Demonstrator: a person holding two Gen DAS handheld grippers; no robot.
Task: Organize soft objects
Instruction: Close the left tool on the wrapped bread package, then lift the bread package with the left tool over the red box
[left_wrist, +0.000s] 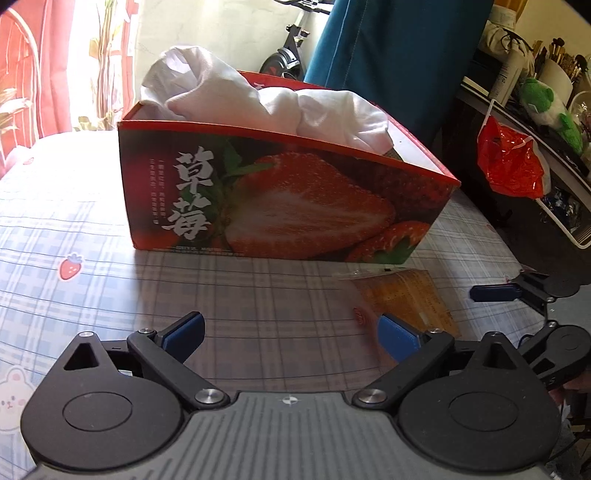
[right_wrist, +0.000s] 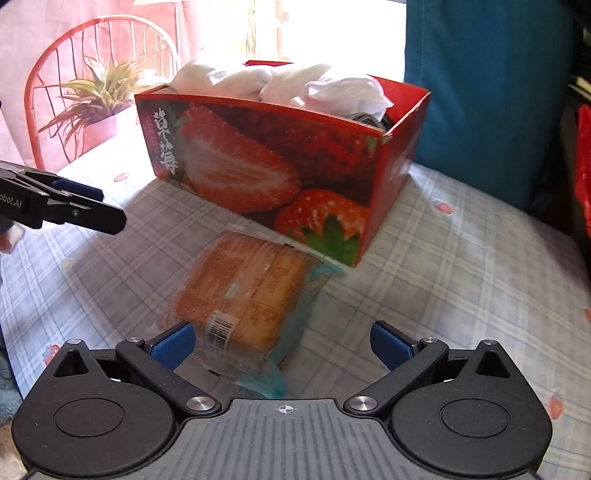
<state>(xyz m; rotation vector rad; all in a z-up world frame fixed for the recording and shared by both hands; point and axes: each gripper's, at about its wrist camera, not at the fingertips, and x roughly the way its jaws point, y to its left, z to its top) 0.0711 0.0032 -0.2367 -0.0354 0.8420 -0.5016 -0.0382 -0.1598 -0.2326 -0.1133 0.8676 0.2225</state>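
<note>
A red strawberry-printed box (left_wrist: 280, 199) stands on the checked tablecloth (left_wrist: 92, 229), with white cloth (left_wrist: 258, 103) heaped inside; it also shows in the right wrist view (right_wrist: 280, 166), cloth (right_wrist: 280, 83) on top. A wrapped piece of bread (right_wrist: 240, 299) lies on the cloth in front of the box, between my right gripper's (right_wrist: 282, 345) open fingers, nearer the left one. In the left wrist view the bread (left_wrist: 406, 295) lies to the right of my open, empty left gripper (left_wrist: 291, 336).
A blue upholstered chair back (left_wrist: 399, 51) stands behind the table. A red plastic bag (left_wrist: 513, 162) and a cluttered shelf are at the right. A red chair and a potted plant (right_wrist: 96, 99) stand at the far left. The left gripper (right_wrist: 66, 206) reaches in from the left.
</note>
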